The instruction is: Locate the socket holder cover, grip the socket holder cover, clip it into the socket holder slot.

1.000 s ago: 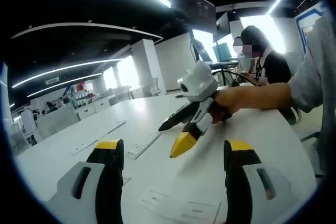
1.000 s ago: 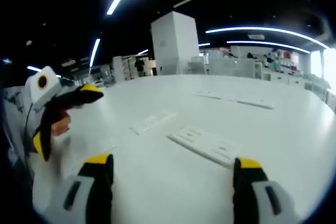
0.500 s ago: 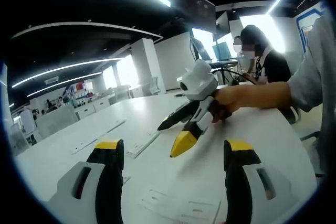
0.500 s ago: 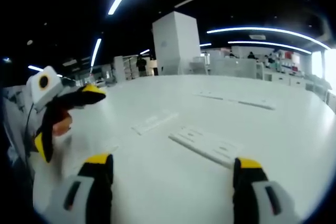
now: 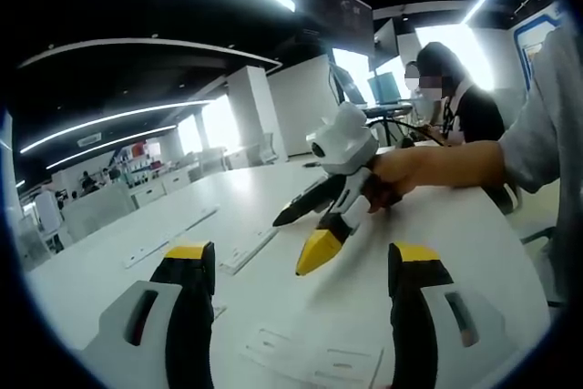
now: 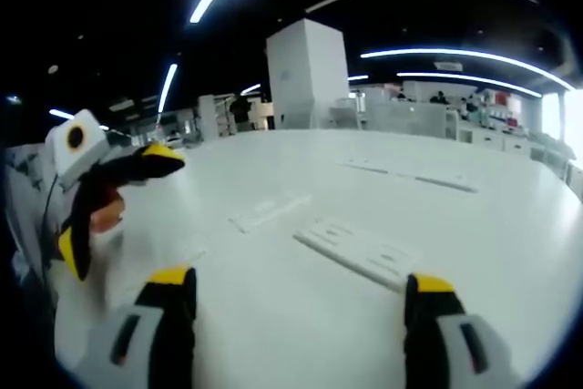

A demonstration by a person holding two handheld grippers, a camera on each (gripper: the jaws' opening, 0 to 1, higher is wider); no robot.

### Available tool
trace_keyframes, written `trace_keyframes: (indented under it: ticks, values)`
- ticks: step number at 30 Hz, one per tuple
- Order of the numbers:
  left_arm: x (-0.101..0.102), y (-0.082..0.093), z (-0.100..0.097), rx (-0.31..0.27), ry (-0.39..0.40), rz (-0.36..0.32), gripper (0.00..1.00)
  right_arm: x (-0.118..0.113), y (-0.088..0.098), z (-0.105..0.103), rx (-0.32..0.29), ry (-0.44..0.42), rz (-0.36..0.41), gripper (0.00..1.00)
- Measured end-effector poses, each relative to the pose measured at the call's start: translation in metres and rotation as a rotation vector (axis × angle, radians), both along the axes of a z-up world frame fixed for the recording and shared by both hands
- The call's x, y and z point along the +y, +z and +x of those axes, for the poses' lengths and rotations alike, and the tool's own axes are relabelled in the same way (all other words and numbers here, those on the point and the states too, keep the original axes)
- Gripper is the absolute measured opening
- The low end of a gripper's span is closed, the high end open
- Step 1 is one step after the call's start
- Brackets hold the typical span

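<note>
We held our left gripper (image 5: 301, 284) and our right gripper (image 6: 296, 316) low over the white table (image 6: 510, 252), both wide open with nothing in them, so we were only looking for the socket holder cover. Next we needed to reach to the nearest flat white piece (image 6: 358, 252) and pinch it. We counted three flat white pieces: that one, a strip (image 6: 268, 212) beyond, and a long strip (image 6: 410, 176) farthest; we could not tell which was the cover.

The glossy white worktop (image 6: 510, 252) is showing pale, flat white plastic strips (image 6: 357, 251). The left tongs (image 5: 301, 272) and the right tongs (image 6: 296, 291) are showing black jaws with yellow tips and grey-white shells. A light grey sleeve (image 5: 545, 116) is showing at right.
</note>
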State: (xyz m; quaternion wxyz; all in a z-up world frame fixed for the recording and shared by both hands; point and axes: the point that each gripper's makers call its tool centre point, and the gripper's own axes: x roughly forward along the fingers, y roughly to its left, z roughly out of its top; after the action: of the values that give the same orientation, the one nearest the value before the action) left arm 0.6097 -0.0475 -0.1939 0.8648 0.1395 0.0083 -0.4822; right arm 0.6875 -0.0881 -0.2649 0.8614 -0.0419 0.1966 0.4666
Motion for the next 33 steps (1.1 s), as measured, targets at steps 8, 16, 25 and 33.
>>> trace_keyframes:
  ticks: [8, 16, 25, 33]
  values:
    - [-0.0002, -0.0001, -0.0005, -0.002, 0.000, 0.002, 0.77, 0.0018, -0.0011, 0.0000, -0.010, 0.008, -0.011, 0.95]
    - [-0.0004, -0.0007, 0.0002, -0.001, -0.001, 0.003, 0.77, 0.0031, -0.0012, -0.0002, -0.011, 0.013, -0.011, 0.95]
    - [0.0001, 0.0000, 0.0010, -0.006, 0.003, 0.005, 0.77, 0.0037, -0.0018, -0.0013, -0.013, 0.014, -0.013, 0.95]
    - [-0.0004, 0.0016, -0.0005, -0.007, 0.001, -0.006, 0.77, 0.0038, -0.0025, -0.0013, -0.020, 0.014, -0.025, 0.95]
